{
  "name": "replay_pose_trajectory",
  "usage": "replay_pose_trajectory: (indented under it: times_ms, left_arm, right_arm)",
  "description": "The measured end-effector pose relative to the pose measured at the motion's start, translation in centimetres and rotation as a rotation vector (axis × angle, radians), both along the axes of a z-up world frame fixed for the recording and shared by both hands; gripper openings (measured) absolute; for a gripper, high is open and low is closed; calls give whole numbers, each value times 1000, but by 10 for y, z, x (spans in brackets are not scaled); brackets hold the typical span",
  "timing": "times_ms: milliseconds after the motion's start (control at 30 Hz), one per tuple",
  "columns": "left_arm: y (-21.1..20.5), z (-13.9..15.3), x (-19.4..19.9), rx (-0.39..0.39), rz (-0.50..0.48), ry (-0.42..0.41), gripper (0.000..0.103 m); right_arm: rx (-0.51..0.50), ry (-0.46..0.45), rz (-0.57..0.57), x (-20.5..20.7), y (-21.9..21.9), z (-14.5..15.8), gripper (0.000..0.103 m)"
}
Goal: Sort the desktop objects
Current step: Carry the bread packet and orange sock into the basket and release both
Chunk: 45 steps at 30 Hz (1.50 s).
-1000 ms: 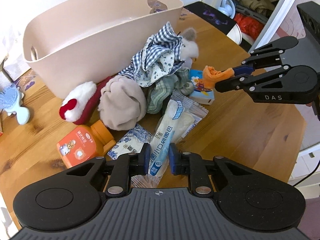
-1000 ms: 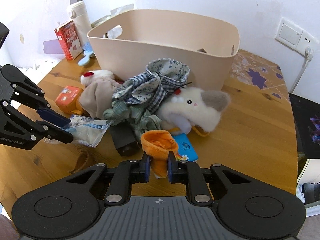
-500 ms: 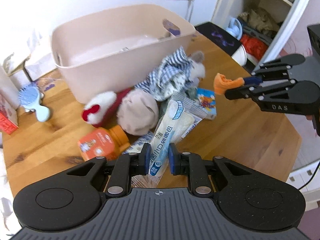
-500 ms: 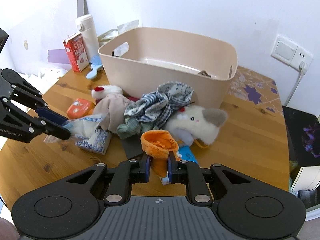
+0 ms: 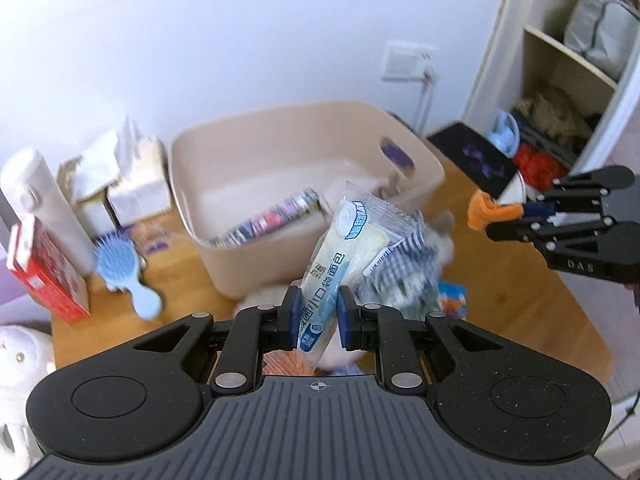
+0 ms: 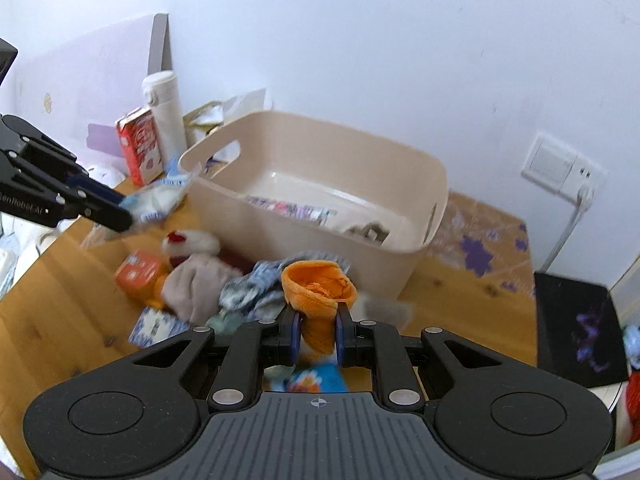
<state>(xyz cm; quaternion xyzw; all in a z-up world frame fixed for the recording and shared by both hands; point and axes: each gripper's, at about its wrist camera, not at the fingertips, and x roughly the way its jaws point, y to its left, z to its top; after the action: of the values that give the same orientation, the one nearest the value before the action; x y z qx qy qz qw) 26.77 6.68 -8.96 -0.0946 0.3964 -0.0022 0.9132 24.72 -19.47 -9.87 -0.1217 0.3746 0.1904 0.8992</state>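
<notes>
Both grippers are now riding higher than a second ago, and each is carrying its catch clear of the pile on the wooden table (image 6: 460, 304). The left gripper (image 5: 318, 316) is clamping a bread packet (image 5: 340, 256), which was lying flat on the table before and is now standing up in front of the beige bin (image 5: 224, 256). The right gripper (image 6: 316, 334) is pinching an orange sock (image 6: 318, 292), which was low beside the blue card before and is now hanging above the heap. The inside of the bin is coming into sight, with a strip of printed packets (image 6: 288, 206) lying on its floor. Motion is blurring much of both views, so the checked cloth (image 5: 404, 280) and the grey-eared plush behind it are hard to make out, and the left gripper's body is hiding the orange bottle and the pile's near side. In the right wrist view the orange bottle (image 6: 138, 272), a red-and-white plush (image 6: 192, 242) and a pale cloth bundle (image 6: 196, 292) are lying near the bin's left end, a small patterned pack (image 6: 156, 326) nearer still. To the far left a white flask (image 5: 44, 216), a red carton (image 5: 44, 276) and a blue hairbrush (image 5: 124, 268) are standing or lying beside the bin.
</notes>
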Motion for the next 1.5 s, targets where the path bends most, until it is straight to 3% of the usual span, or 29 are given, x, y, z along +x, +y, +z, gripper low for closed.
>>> replay_pose_trajectory:
  times_ms: [233,533,833,1333,1433,1467,1500]
  left_arm:
    - [11,19,34,22,53,-49,18]
    - [16,22,86,5,152,-65,18]
    - [27,-10,125,-6,258,4,18]
    - [32,-44,146,-83,310,79,19]
    - [33,-43,141,-101,319,67,19]
    - [35,-43,139,-109,325,61,21]
    - [36,-42,139,-116,330,63,29]
  right_arm:
    - [-11,-61,0,27,-2,18,16]
    - [-63,-91,44,68,5,24,16]
    - [-92,-56,77,103,12,6,16]
    - [-98,40,93,130,13,-32,16]
    - [-102,41,91,130,13,-34,22]
    - [-100,38,87,130,13,-34,33]
    - [-94,38,86,129,12,-34,38]
